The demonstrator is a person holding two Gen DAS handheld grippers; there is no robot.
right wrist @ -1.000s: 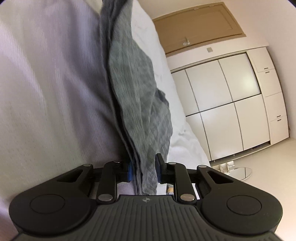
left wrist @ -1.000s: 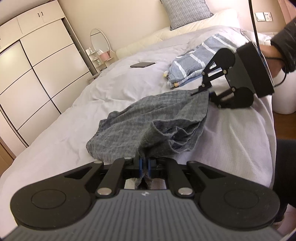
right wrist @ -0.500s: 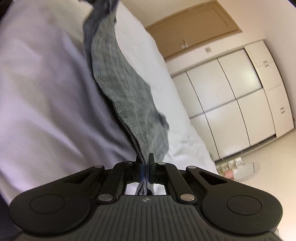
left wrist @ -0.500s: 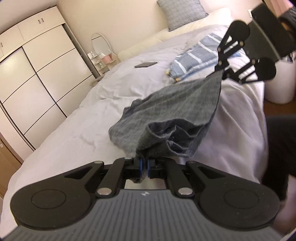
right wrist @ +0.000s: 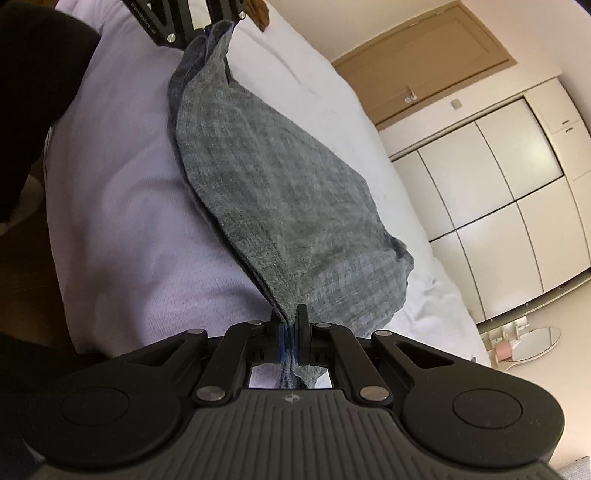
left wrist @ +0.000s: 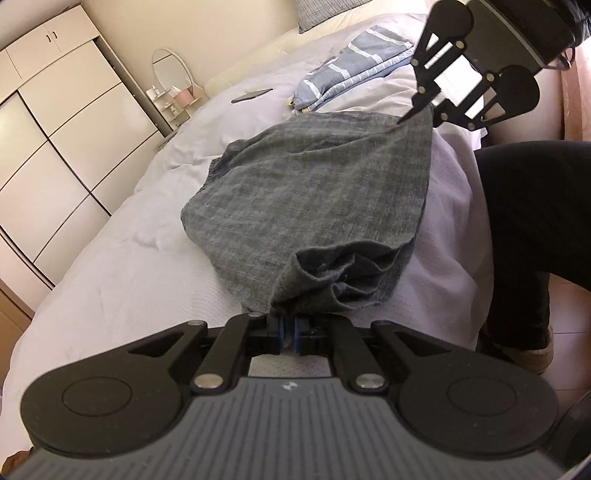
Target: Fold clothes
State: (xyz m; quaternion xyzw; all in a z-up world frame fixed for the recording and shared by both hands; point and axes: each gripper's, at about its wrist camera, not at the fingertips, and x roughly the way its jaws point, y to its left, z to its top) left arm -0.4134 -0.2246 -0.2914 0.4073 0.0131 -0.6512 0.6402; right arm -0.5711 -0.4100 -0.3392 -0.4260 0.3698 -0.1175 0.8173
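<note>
The grey cloth hangs stretched over the bed, each end pinched by a closed gripper: left, right. The left end is bunched, so layers may slip out and spoil the fold.

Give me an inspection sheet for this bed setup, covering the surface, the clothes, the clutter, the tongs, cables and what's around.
Surface: bed with a pale lilac cover, lightly wrinkled.
Job's things: grey garment stretched between both tongs, its far part resting on the bed, bunched near the left tongs; folded blue striped garment farther up the bed.
Clutter: dark phone lying flat on the bed.
Grippers: left tongs shut on the grey garment's near corner; right tongs shut on its opposite corner.
Cables: nothing seen.
Surroundings: white wardrobe, oval mirror on a small vanity, pillow at the headboard, wooden door, person's dark-trousered leg beside the bed.
</note>
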